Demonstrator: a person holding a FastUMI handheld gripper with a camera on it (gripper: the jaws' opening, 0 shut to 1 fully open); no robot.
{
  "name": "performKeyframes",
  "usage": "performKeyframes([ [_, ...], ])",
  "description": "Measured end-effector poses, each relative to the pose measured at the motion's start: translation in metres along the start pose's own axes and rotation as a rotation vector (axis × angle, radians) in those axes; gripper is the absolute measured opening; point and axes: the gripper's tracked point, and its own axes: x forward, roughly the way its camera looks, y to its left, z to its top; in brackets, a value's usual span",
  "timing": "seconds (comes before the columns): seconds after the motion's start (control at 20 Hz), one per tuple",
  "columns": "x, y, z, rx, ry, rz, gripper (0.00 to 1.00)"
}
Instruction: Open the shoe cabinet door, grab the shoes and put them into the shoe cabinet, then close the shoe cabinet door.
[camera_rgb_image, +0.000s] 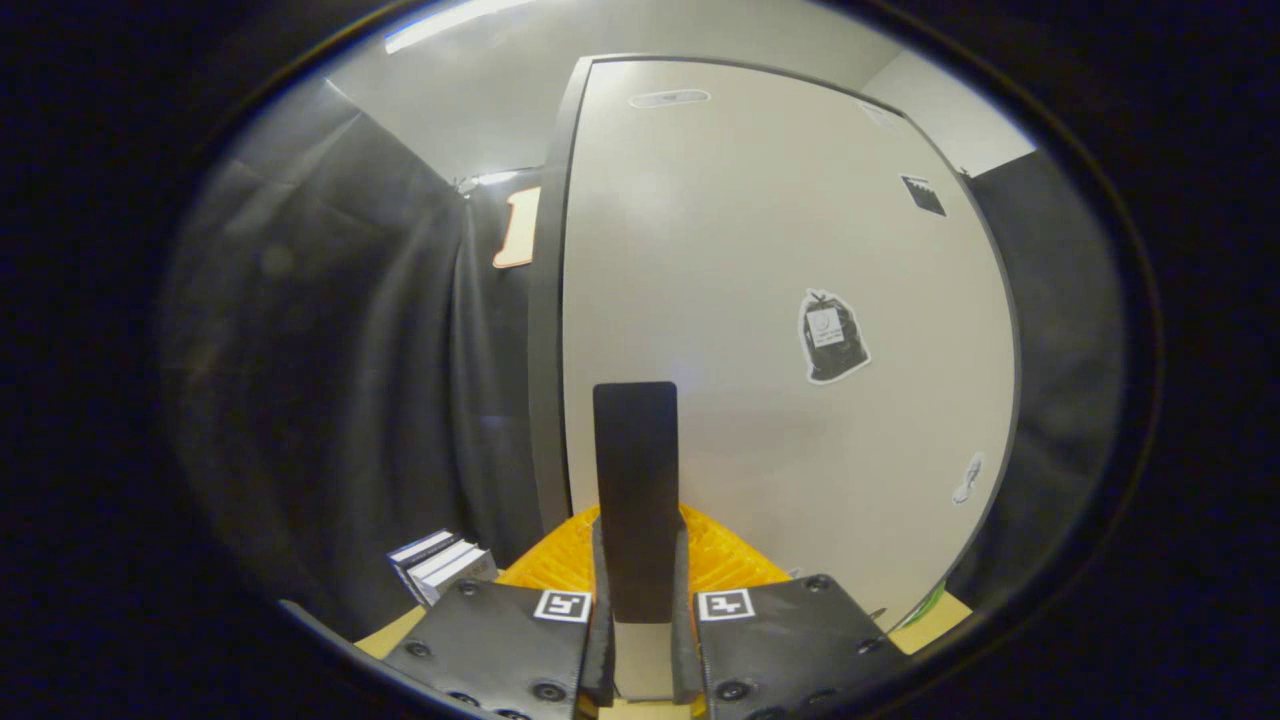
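The white shoe cabinet door (780, 300) stands right in front of me, with a dark frame strip (548, 300) along its left edge. A dark flat handle (635, 450) sticks up between my fingers. My gripper (640, 535) is shut on this handle, one finger pressing on each side of its lower part. A bag-shaped sticker (832, 337) and a few smaller stickers sit on the door's face. No shoes can be made out.
A yellow ridged object (725, 560) lies just beyond the fingers at the door's foot. A small stack of books (440, 565) stands to the left of it. Black cloth (330, 350) hangs on the left and right. The wooden floor (385, 635) shows below.
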Motion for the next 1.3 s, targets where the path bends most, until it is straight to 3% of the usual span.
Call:
performKeyframes([
  [1.3, -0.135, -0.054, 0.005, 0.052, -0.033, -0.142, 0.23],
])
